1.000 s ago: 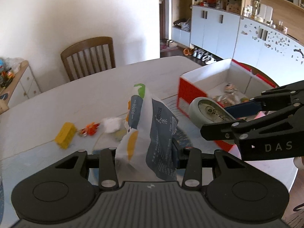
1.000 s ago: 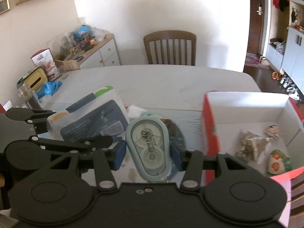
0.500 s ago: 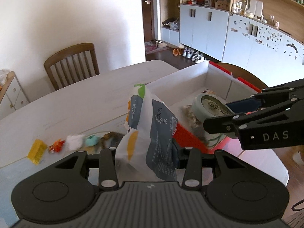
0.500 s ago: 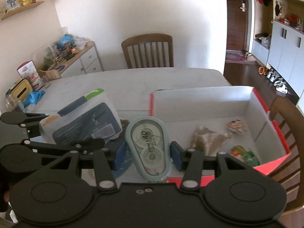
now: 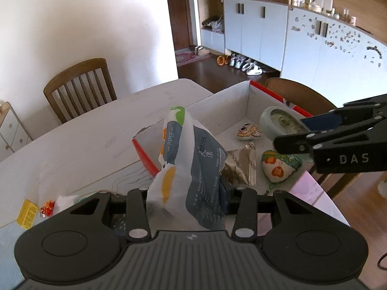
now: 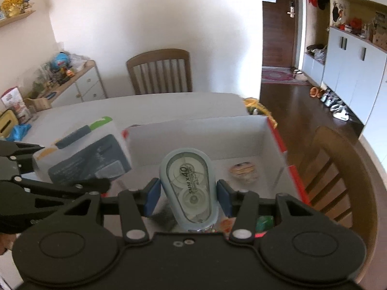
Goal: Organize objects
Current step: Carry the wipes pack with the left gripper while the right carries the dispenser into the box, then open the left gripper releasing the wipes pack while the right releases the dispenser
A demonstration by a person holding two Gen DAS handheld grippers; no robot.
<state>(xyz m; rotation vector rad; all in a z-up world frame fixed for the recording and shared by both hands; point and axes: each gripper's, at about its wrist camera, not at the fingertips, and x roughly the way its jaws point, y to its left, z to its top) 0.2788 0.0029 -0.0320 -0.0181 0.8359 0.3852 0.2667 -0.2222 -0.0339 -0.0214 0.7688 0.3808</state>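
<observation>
My left gripper (image 5: pixel 186 193) is shut on a white and dark blue tissue pack (image 5: pixel 191 169) and holds it above the near left corner of the red and white box (image 5: pixel 232 101). The pack also shows in the right wrist view (image 6: pixel 82 154). My right gripper (image 6: pixel 188 195) is shut on a pale blue correction tape (image 6: pixel 188 188) and holds it over the inside of the box (image 6: pixel 193 137). In the left wrist view the tape (image 5: pixel 280 123) hangs over the box's right side. Painted stones (image 5: pixel 249 130) (image 5: pixel 280 166) and a shell (image 5: pixel 241 166) lie in the box.
On the white table (image 5: pixel 84 135) at the left lie a yellow block (image 5: pixel 27 212), a small orange toy (image 5: pixel 47 211) and a white wad (image 5: pixel 65 201). Wooden chairs stand at the far side (image 5: pixel 79 89) and right of the box (image 6: pixel 338 169). A cluttered sideboard (image 6: pixel 72 84) stands left.
Both grippers have moved right with their loads, from over the table to over the box. The tape now hangs inside the box's outline; the pack is over its near corner.
</observation>
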